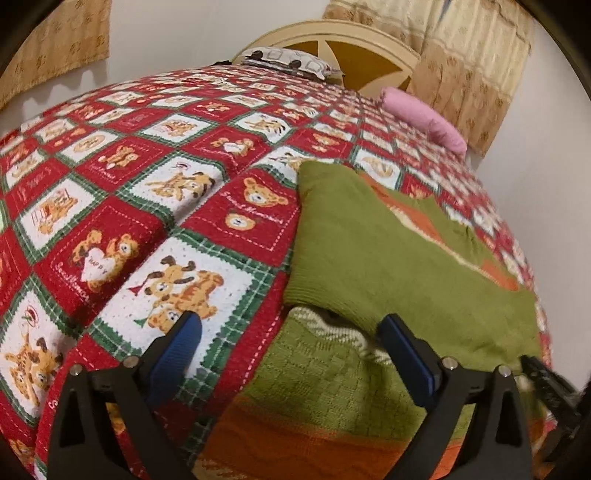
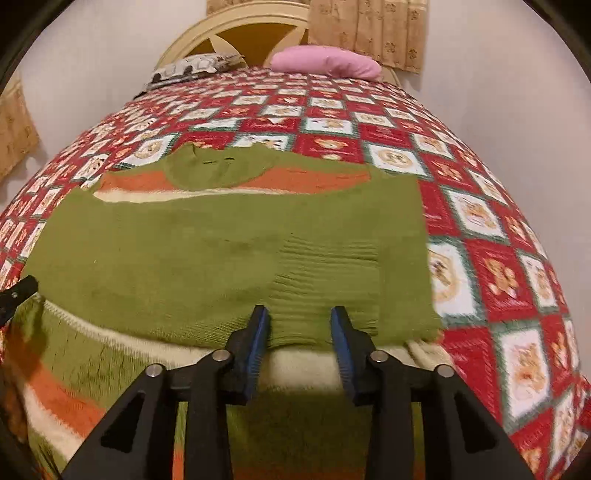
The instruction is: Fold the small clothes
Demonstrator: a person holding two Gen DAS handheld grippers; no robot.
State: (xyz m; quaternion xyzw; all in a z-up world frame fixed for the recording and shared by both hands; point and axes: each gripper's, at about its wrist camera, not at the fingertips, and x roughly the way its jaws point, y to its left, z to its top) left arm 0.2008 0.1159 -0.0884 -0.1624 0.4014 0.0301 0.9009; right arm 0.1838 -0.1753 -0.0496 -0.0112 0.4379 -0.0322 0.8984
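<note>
Two claws: both released.
Left gripper [image 1: 290, 345]: widest, over the sweater [image 1: 388, 251] hem.
Right gripper [image 2: 300, 326]: part-open, straddling the ribbed cuff [image 2: 325, 280] at 12 o'clock.

Sweater [image 2: 207, 251] folded on bedspread [image 2: 480, 221], two pillows [image 2: 325, 61] behind by headboard [image 2: 236, 33]

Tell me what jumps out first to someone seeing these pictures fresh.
The red quilt with teddy-bear squares covers the whole bed. On its near end lies a green sweater with orange and cream stripes, a sleeve folded across it. A pink pillow sits by the headboard, and both tools, left tool and right tool, hang open over the sweater's near edge.
</note>
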